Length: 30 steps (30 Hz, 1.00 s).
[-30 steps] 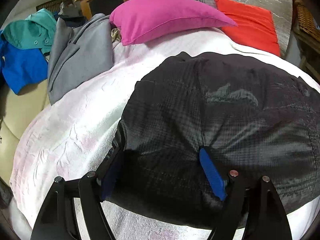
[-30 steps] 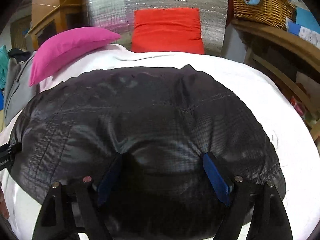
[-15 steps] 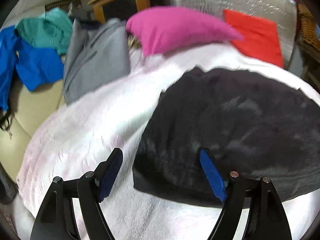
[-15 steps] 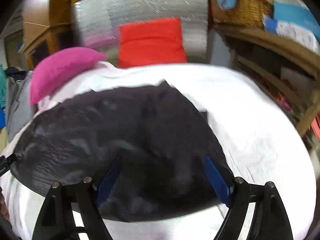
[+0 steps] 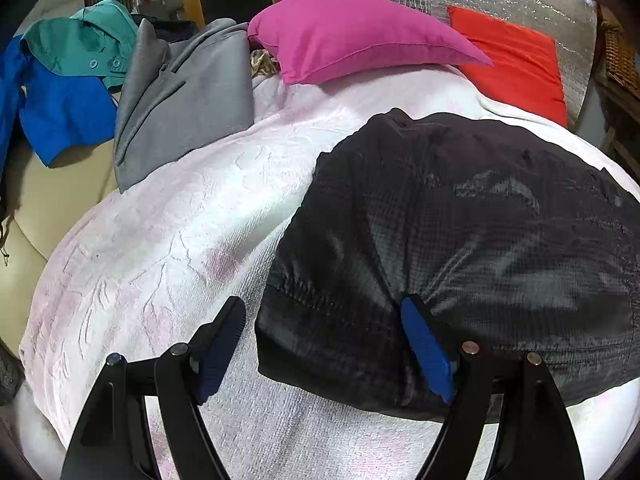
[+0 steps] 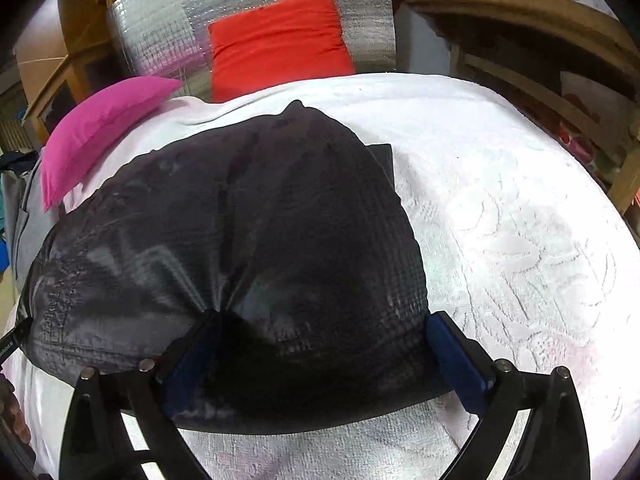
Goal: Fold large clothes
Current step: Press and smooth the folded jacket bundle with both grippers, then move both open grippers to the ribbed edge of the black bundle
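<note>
Since both my grippers were spread wide over that shiny black quilted jacket point(image 5: 460, 240) and pinching nothing, my big worry was the slippery fabric puffing back open. The jacket lay bunched on the white textured bedspread point(image 5: 160, 240), near edge toward me, pink pillow point(image 5: 352, 36) at the far side. My left gripper point(image 5: 324, 348) angled down at the jacket's left near corner, jaws wide, one pad on the bedspread, the other dug into the cloth. My right gripper point(image 6: 324, 360) angled down over the right near corner; its jaws had just been opening, fabric between them but not clamped.
</note>
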Each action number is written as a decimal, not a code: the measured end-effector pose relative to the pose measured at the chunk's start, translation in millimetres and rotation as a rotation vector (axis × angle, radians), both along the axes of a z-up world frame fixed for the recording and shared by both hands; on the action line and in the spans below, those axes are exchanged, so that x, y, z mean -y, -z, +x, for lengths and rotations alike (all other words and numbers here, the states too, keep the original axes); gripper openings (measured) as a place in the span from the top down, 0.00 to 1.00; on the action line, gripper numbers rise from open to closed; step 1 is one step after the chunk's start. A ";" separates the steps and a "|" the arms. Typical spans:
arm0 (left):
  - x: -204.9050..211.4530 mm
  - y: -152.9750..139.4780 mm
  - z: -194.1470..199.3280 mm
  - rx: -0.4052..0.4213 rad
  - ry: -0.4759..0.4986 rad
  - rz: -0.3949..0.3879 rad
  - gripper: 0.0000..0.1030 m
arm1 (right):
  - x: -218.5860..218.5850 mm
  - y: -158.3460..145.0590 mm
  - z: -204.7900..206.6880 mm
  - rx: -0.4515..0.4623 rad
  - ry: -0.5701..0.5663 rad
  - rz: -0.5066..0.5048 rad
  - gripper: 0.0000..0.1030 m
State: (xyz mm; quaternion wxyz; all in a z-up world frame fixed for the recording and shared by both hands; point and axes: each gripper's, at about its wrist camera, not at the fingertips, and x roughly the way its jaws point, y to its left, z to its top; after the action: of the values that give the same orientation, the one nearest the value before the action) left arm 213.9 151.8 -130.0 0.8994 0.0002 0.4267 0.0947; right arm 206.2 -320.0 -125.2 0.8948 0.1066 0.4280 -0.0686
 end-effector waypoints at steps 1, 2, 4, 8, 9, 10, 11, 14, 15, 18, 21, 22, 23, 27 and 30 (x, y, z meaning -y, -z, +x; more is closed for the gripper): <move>-0.2 -1.2 0.5 -0.004 0.001 0.001 0.21 | 0.3 -3.7 -4.4 -0.001 -0.001 -0.007 0.01; -0.5 -3.0 0.4 -0.006 0.001 0.000 0.21 | 1.4 -8.3 -9.6 0.001 0.001 -0.009 0.01; -2.5 -7.8 -1.6 0.001 0.004 -0.003 0.21 | 5.3 -15.8 -16.5 0.017 0.006 0.012 0.01; -9.0 -15.5 -10.4 0.012 -0.002 -0.023 0.21 | 18.5 -27.0 -30.0 0.035 0.019 0.079 0.01; -10.9 -17.2 -12.6 0.013 -0.005 -0.027 0.21 | 21.6 -29.6 -34.0 0.040 0.024 0.093 0.01; -12.6 -18.7 -14.7 0.015 -0.009 -0.031 0.21 | 25.2 -33.0 -39.6 0.048 0.030 0.117 0.01; -14.6 -20.9 -17.1 0.020 -0.012 -0.034 0.21 | 27.5 -35.4 -44.3 0.055 0.032 0.139 0.01; -22.5 -26.7 -26.4 0.072 -0.038 -0.054 0.21 | 31.9 -39.5 -57.9 0.067 0.039 0.188 0.01; -24.2 -24.9 -27.1 0.070 -0.041 -0.052 0.21 | 33.0 -38.4 -60.5 0.064 0.040 0.201 0.01; -26.0 -4.2 -16.2 -0.025 -0.018 -0.041 0.21 | 35.4 -25.2 -61.9 0.013 0.035 0.235 0.01; -24.9 -4.3 -11.6 -0.039 0.002 -0.030 0.21 | 42.6 -7.5 -52.7 -0.062 0.041 0.285 0.07; -24.4 -9.7 -11.4 -0.037 0.005 -0.020 0.21 | 47.4 -6.9 -52.3 -0.067 0.051 0.299 0.09; -24.8 -15.1 -12.2 -0.025 0.005 -0.015 0.21 | 50.8 -10.1 -52.1 -0.057 0.055 0.303 0.09; -38.3 -41.9 -8.8 0.052 0.002 -0.044 0.21 | 68.4 -37.4 -51.5 0.008 0.074 0.265 0.09; -44.2 -47.9 13.7 0.040 0.024 -0.070 0.21 | 79.8 -53.9 -35.0 0.033 0.072 0.256 0.09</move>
State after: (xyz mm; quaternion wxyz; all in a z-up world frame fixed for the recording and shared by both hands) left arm 227.7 196.1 -82.1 0.9084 -0.0281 0.4115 0.0688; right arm 171.2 -399.8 -71.3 0.8779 0.2360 0.4143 -0.0436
